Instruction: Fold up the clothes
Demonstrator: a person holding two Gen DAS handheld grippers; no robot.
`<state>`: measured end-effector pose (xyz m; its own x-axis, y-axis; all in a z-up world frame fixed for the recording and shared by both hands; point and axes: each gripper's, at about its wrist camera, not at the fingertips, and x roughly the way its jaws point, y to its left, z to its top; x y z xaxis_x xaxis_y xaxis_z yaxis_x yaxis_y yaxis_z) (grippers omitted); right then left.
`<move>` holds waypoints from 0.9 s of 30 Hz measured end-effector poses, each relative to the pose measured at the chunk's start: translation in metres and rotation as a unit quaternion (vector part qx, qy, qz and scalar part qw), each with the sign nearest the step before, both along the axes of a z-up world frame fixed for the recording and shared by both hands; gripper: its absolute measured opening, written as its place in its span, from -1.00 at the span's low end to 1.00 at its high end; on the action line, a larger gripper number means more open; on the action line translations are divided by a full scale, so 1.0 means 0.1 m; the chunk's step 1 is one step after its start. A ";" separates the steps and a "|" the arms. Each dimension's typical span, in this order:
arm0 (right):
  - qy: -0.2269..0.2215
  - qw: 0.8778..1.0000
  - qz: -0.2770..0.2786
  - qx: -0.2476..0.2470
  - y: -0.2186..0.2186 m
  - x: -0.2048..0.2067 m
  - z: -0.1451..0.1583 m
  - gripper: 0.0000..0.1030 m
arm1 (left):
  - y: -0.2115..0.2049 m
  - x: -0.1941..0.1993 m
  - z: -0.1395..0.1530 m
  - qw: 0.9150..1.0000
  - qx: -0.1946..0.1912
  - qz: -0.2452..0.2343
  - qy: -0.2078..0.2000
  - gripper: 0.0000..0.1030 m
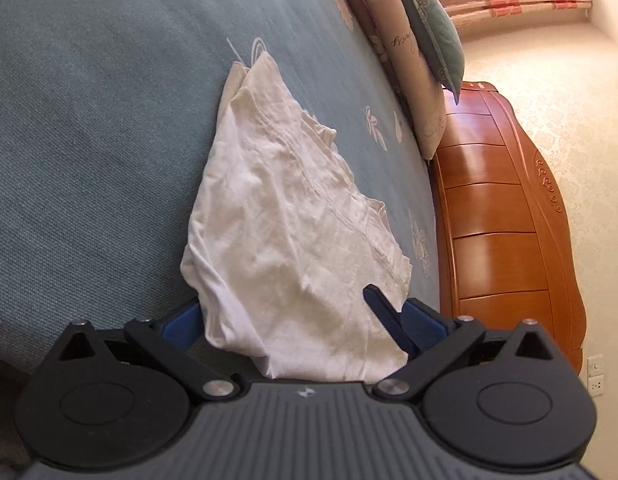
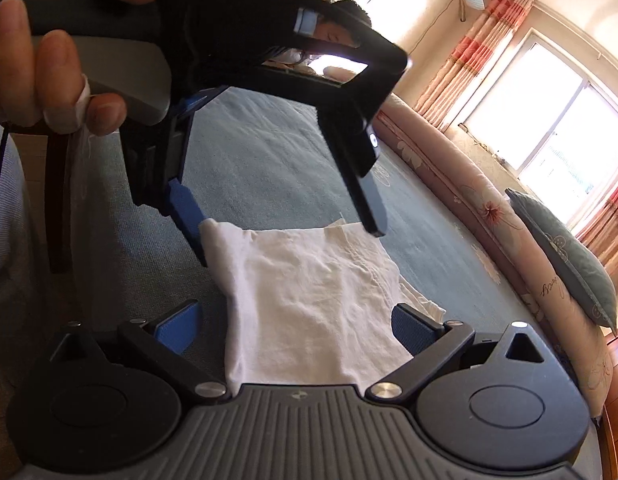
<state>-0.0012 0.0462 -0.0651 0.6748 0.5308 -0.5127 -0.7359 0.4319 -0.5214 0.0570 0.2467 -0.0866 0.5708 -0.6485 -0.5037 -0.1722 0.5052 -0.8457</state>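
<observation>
A crumpled white garment (image 1: 285,216) lies folded on the teal bedspread (image 1: 89,120) in the centre of the left wrist view, with a wooden headboard (image 1: 505,216) and stacked pillows (image 1: 421,40) along the right of the frame. The left gripper (image 1: 287,314) has its blue fingers (image 1: 383,308) spread apart on either side of the cloth's near end. In the right wrist view the right gripper (image 2: 295,320) likewise has its fingers (image 2: 413,326) wide apart, framing the garment's near edge, while the left gripper hangs over it at upper left, held by a hand (image 2: 49,56).
</observation>
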 end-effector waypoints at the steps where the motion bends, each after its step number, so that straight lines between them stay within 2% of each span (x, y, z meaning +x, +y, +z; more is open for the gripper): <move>1: 0.000 1.000 0.001 -0.006 0.04 -0.01 -0.02 0.75 | 0.00 0.01 0.02 1.000 0.002 -0.002 -0.002 0.98; 2: 0.001 1.000 0.001 -0.012 0.09 -0.02 -0.04 0.61 | -0.01 0.01 0.04 1.000 0.005 -0.004 -0.003 0.98; 4: 0.001 1.000 -0.001 -0.022 0.21 -0.03 -0.10 0.47 | -0.01 0.02 0.06 1.000 0.006 -0.008 -0.007 0.98; 6: 0.006 1.000 -0.001 -0.028 0.32 -0.05 -0.15 0.16 | -0.01 0.03 0.09 1.000 0.006 -0.014 -0.011 0.98; 7: 0.007 0.999 -0.006 -0.031 0.36 -0.05 -0.17 0.08 | 0.00 0.03 0.11 1.000 0.009 -0.017 -0.013 0.98; 8: 0.006 0.999 -0.014 -0.033 0.40 -0.05 -0.19 -0.18 | 0.00 0.02 0.12 1.000 0.012 -0.020 -0.014 0.98; 9: 0.005 0.999 -0.022 -0.035 0.43 -0.05 -0.21 -0.60 | 0.01 0.01 0.14 0.999 0.016 -0.022 -0.016 0.98; 10: 0.004 0.999 -0.030 -0.038 0.46 -0.05 -0.23 -0.73 | 0.03 -0.01 0.15 0.999 0.024 -0.024 -0.019 0.98; 15: 0.033 0.999 -0.041 -0.002 0.39 0.14 -0.13 -0.84 | 0.18 -0.10 0.25 0.995 0.080 -0.007 -0.058 0.98; 17: 0.039 0.998 -0.044 0.013 0.36 0.19 -0.07 -0.84 | 0.27 -0.05 0.18 0.997 0.065 0.009 -0.043 0.98; 20: 0.045 0.997 -0.045 0.033 0.33 0.23 0.05 -0.84 | 0.35 0.09 -0.01 0.999 0.007 0.028 -0.025 0.98; 25: 0.064 0.995 -0.051 0.056 0.25 0.22 0.18 -0.84 | 0.28 0.36 -0.19 0.999 -0.034 0.030 -0.018 0.98; 27: 0.066 0.994 -0.053 0.062 0.21 0.22 0.19 -0.84 | 0.27 0.50 -0.24 0.998 -0.038 0.035 -0.023 0.98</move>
